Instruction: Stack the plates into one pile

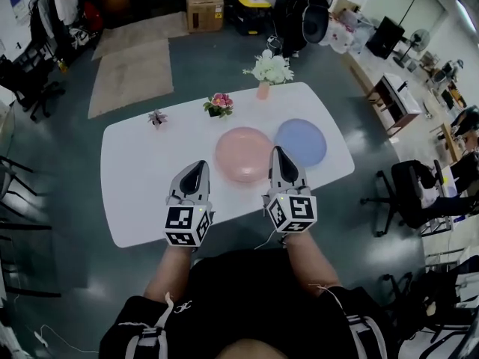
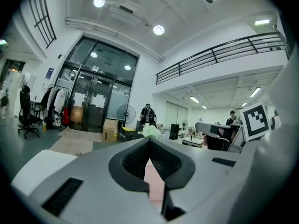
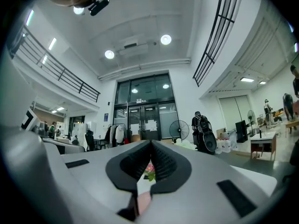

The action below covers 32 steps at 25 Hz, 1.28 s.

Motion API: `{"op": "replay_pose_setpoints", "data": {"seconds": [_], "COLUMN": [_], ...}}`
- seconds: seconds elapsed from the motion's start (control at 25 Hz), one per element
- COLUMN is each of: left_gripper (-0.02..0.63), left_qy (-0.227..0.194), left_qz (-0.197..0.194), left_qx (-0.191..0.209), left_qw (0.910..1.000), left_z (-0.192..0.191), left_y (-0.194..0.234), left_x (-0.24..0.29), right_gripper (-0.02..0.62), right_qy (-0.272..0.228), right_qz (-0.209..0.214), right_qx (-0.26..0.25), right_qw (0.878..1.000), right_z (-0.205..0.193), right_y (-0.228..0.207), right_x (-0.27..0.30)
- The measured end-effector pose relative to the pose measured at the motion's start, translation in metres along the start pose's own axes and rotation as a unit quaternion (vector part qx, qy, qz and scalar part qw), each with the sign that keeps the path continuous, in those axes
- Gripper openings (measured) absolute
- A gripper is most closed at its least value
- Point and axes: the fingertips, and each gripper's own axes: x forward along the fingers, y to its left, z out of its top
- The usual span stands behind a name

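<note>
Two plates lie unstacked on the white tabletop (image 1: 142, 193). The pink plate (image 1: 241, 152) sits near the tabletop's middle. The blue plate (image 1: 303, 142) lies just beside it, toward the right edge; whether their rims touch cannot be told.

The right tool (image 1: 278, 154) is held above the gap between the two plates, its tip over the pink plate's right rim. Its jaws are closed together and hold nothing. The left tool (image 1: 199, 167) is over the near part of the tabletop, left of the pink plate. Its jaws also meet at the tip and are empty.

Along the far edge stand a small plant (image 1: 156, 117), a pot of pink flowers (image 1: 218, 105) and a white bouquet (image 1: 270, 69).
</note>
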Motion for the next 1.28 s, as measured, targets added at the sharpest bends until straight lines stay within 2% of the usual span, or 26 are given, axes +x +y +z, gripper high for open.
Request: {"op": "replay_pose_setpoints", "data": {"seconds": [0.2,0.36,0.44,0.52,0.64,0.72,0.88,0.96,1.0,1.08,1.28], "left_gripper": [0.012,0.012,0.012,0.012,0.012,0.012,0.012,0.012,0.012,0.012,0.012], "left_qy": [-0.010,0.002,0.009,0.011,0.024,0.031,0.024,0.019,0.017,0.015,0.009], "left_qz": [0.058,0.106,0.120,0.128,0.136,0.145,0.160,0.166,0.168,0.173,0.187], "left_qx": [0.011,0.007,-0.007,-0.003,0.017,0.015,0.006,0.005,0.005,0.004,-0.002], "left_qw": [0.9982,0.9943,0.9927,0.9917,0.9902,0.9888,0.9868,0.9860,0.9855,0.9848,0.9823], "left_z": [-0.017,-0.014,-0.010,-0.004,-0.009,-0.016,-0.015,-0.012,-0.011,-0.011,-0.010], "left_y": [-0.107,-0.213,-0.263,-0.299,-0.324,-0.329,-0.322,-0.316,-0.313,-0.307,-0.296], "left_x": [0.074,0.128,0.141,0.147,0.151,0.150,0.144,0.139,0.137,0.133,0.126], "right_gripper": [0.015,0.015,0.015,0.015,0.015,0.015,0.015,0.017,0.024,0.189,0.201], "right_qy": [0.001,0.024,0.041,0.048,0.046,0.050,0.051,0.060,0.071,0.104,0.198], "right_qz": [0.035,0.074,0.099,0.121,0.151,0.165,0.180,0.201,0.222,0.270,0.317], "right_qx": [0.003,0.000,-0.003,0.000,0.006,0.002,-0.004,-0.016,-0.029,-0.059,-0.161], "right_qw": [0.999,0.997,0.994,0.992,0.987,0.985,0.982,0.978,0.972,0.956,0.914], "right_z": [-0.006,0.010,0.019,0.025,0.024,0.019,0.015,0.007,0.000,-0.019,-0.085], "right_y": [-0.148,-0.266,-0.308,-0.332,-0.341,-0.339,-0.330,-0.319,-0.310,-0.293,-0.287], "right_x": [-0.016,-0.028,-0.037,-0.039,-0.038,-0.040,-0.040,-0.039,-0.038,-0.037,-0.034]}}
